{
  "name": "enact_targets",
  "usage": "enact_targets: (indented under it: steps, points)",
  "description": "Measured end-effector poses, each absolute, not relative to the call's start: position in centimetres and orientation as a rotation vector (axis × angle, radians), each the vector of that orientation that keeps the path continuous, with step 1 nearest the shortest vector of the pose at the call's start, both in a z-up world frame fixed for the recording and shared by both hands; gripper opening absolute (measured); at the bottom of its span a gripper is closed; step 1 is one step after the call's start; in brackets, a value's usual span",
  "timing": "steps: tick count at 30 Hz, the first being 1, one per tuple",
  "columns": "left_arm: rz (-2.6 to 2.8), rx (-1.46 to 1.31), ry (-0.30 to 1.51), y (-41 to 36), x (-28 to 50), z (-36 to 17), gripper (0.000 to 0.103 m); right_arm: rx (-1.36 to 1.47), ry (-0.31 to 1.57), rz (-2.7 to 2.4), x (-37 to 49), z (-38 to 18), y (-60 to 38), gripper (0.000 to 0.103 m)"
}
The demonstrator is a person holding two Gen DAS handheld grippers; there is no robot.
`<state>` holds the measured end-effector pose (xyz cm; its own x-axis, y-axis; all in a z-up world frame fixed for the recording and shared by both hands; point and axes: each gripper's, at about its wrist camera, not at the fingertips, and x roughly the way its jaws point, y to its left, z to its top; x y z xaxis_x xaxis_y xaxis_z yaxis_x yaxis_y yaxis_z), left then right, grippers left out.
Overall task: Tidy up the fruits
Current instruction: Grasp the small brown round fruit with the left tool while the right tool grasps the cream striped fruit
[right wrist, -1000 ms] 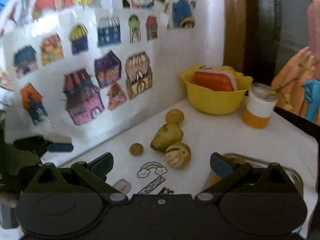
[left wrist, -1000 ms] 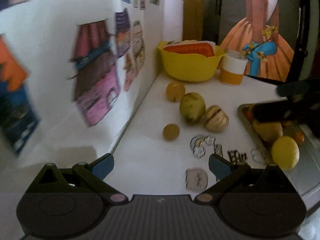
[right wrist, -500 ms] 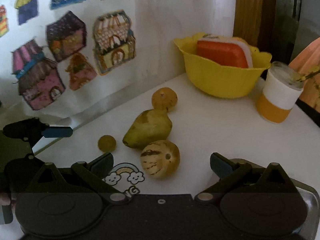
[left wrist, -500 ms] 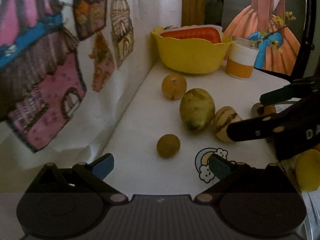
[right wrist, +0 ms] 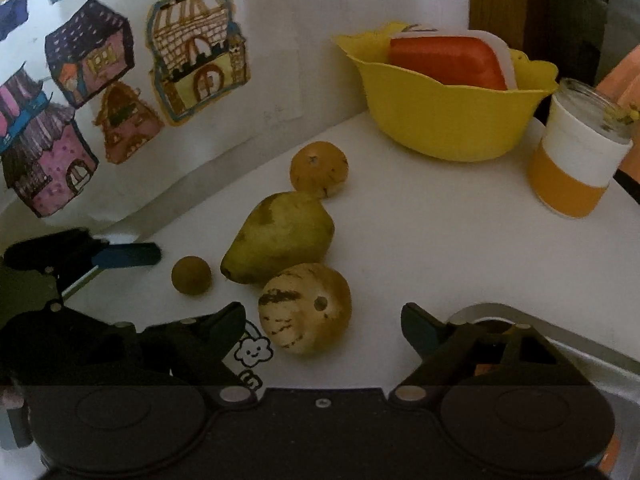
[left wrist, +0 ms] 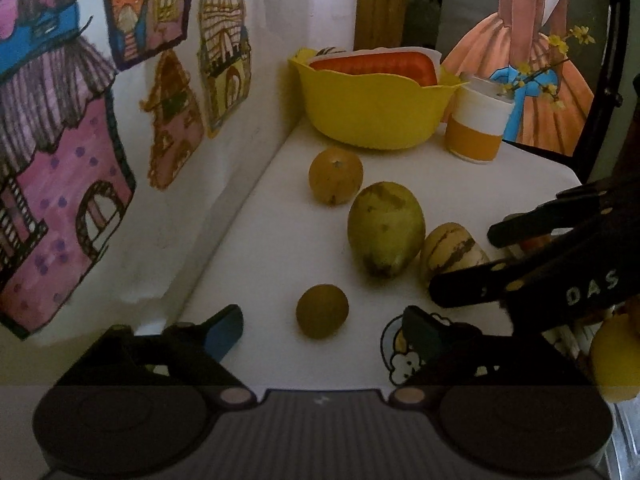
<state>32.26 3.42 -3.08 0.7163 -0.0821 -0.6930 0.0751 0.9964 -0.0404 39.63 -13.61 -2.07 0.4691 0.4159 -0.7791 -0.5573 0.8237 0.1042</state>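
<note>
Four fruits lie on the white tabletop: an orange (left wrist: 336, 176) (right wrist: 319, 169), a green pear (left wrist: 386, 229) (right wrist: 280, 236), a striped pale melon (left wrist: 452, 251) (right wrist: 305, 307) and a small brown round fruit (left wrist: 322, 311) (right wrist: 191, 274). My left gripper (left wrist: 322, 330) is open, its fingers straddling the small brown fruit from just in front. My right gripper (right wrist: 323, 322) is open too, the striped melon lying between its fingertips. In the left wrist view the right gripper (left wrist: 492, 260) reaches in from the right beside the melon.
A yellow bowl (left wrist: 372, 108) (right wrist: 448, 120) holding a red-and-white item stands at the back, an orange-and-white cup (left wrist: 476, 124) (right wrist: 576, 160) beside it. A metal tray (right wrist: 560, 344) with more fruit, including a yellow one (left wrist: 616, 356), sits at right. A wall with paper drawings (left wrist: 80, 152) borders the left.
Both grippers have moved forward and lower toward the fruits. The right gripper now frames the striped melon; the left has closed in on the small brown fruit. Both have stayed open.
</note>
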Motion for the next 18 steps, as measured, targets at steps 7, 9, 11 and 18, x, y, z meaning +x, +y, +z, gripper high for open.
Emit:
enact_targets:
  steps: [7, 9, 11, 18]
  points:
    - [-0.072, 0.004, 0.747, 3.4, 32.3, -3.1, 0.064, -0.154, 0.929, 0.613, 40.7, -2.2, -13.2, 0.07]
    - [-0.056, 0.025, 0.744, 3.3, 32.3, -3.1, 0.055, -0.127, 0.95, 0.615, 41.1, -2.3, -13.3, 0.068]
    - [-0.043, 0.03, 0.743, 3.3, 32.4, -3.1, 0.049, -0.103, 0.972, 0.618, 41.5, -2.5, -13.5, 0.066]
    - [-0.036, -0.014, 0.751, 3.7, 32.2, -2.8, 0.03, -0.138, 0.956, 0.626, 40.8, -2.5, -13.0, 0.051]
